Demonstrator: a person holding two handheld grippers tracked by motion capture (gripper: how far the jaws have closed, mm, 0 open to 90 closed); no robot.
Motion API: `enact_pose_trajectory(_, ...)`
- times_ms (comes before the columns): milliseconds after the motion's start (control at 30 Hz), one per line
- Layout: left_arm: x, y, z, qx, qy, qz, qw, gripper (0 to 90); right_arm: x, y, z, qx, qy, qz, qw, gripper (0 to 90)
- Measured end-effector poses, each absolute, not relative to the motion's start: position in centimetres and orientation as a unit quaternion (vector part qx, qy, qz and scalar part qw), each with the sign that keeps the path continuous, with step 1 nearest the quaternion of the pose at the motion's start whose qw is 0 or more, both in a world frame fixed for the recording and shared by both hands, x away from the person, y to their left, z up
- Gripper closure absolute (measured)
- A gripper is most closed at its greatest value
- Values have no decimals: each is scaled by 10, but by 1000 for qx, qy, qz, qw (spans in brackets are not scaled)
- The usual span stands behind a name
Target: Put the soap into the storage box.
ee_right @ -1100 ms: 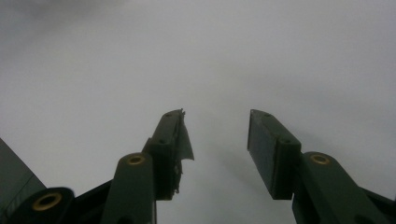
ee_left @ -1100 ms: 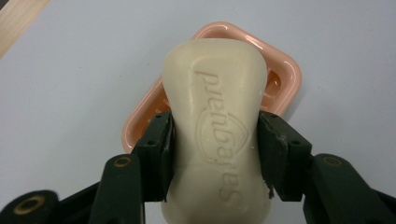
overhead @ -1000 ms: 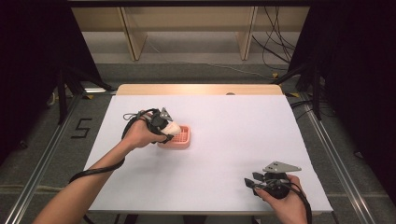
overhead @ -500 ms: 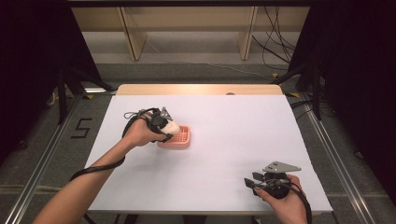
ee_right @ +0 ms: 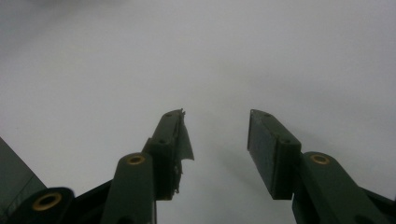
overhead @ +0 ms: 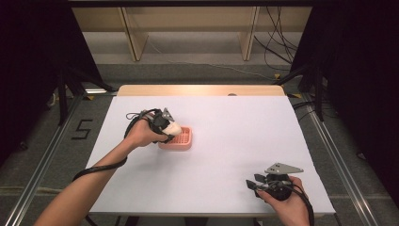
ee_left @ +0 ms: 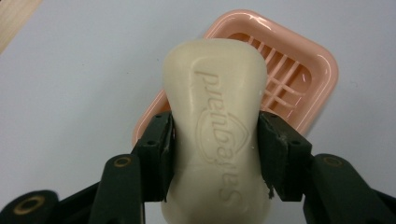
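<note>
Cream-coloured soap [ee_left: 215, 126] sits clamped between the two black jaws of my left gripper [ee_left: 215, 154], which press on its long sides near its waist; the embossed lettering on its top face reads upside down in the left gripper view. Just past and under the bar's far end lies a pink plastic soap dish [ee_left: 317, 60], its slatted floor and glossy rim showing to the right of the soap. I cannot tell whether the bar touches the dish or hangs just above it. In the high view my left hand [overhead: 141, 134] holds that gripper [overhead: 171, 128] at the dish's [overhead: 183, 141] left end, left of the middle of the white table [overhead: 244, 127], with the soap [overhead: 172, 127] a pale lump over the near-left rim and the black cable looping back along my forearm. My right gripper [overhead: 251, 181] rests low near the table's near-right corner, well apart from the dish, held in my right hand [overhead: 284, 200] with its grey three-cornered plate on top. In the right gripper view its jaws [ee_right: 215, 135] stand apart with nothing between them, bare white tabletop beyond; the pad on the left jaw looks torn and ragged at its edge.
</note>
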State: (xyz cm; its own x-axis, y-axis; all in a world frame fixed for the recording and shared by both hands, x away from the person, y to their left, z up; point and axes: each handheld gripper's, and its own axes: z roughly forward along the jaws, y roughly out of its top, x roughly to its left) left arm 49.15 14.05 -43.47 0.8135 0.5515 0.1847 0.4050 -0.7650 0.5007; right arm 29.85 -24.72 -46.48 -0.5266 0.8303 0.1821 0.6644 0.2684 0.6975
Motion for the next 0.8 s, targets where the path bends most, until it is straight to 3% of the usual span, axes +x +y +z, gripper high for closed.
enact_pose_trajectory(800, 497, 134, -435, 929, 247, 161, 223, 487, 298, -247, -465, 474, 790, 374, 110, 560)
